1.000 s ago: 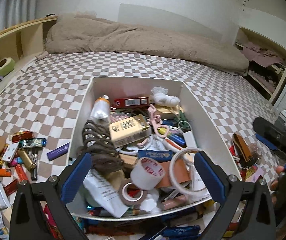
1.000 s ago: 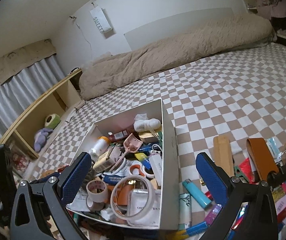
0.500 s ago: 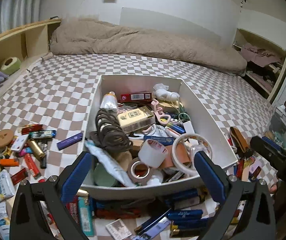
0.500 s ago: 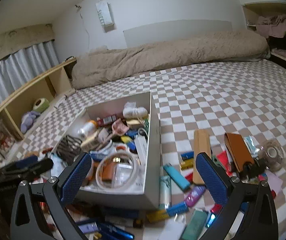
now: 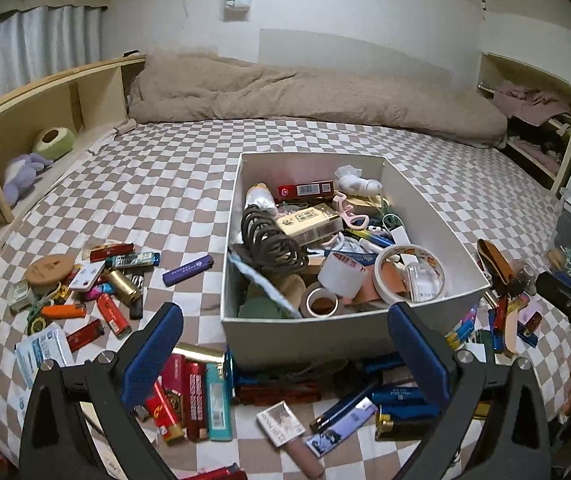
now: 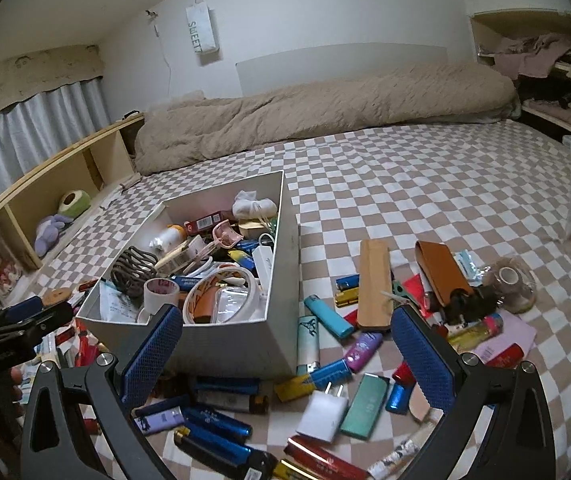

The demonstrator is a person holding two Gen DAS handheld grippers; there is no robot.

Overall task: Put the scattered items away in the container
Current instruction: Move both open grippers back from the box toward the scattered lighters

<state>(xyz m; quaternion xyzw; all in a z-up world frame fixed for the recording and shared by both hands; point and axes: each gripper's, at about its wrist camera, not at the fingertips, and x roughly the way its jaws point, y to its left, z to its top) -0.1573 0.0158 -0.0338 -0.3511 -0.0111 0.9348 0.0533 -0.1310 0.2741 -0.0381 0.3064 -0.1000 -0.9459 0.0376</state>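
A white box [image 5: 305, 336] [image 6: 229, 344] sits on the checkered bed, full of tape rolls, a coiled cord, cartons and other small items. Lighters and packets lie scattered around it: a pile to its left [image 5: 97, 280], a row along its near side [image 5: 205, 392], and a pile to its right [image 6: 365, 320]. My left gripper [image 5: 285, 352] is open and empty, held above the near side of the box. My right gripper [image 6: 285, 356] is open and empty, above the box's near right corner. Each gripper shows at the edge of the other's view.
A tan leather case [image 6: 439, 272], a wooden strip [image 6: 373, 284] and a clear tape roll [image 6: 511, 284] lie right of the box. A beige duvet [image 5: 305, 100] lies at the far end of the bed. A wooden shelf [image 5: 25, 120] runs along the left.
Both grippers have pulled back and risen from over the box; it now looks smaller and the items on its near side have come into view. Both stayed open and empty.
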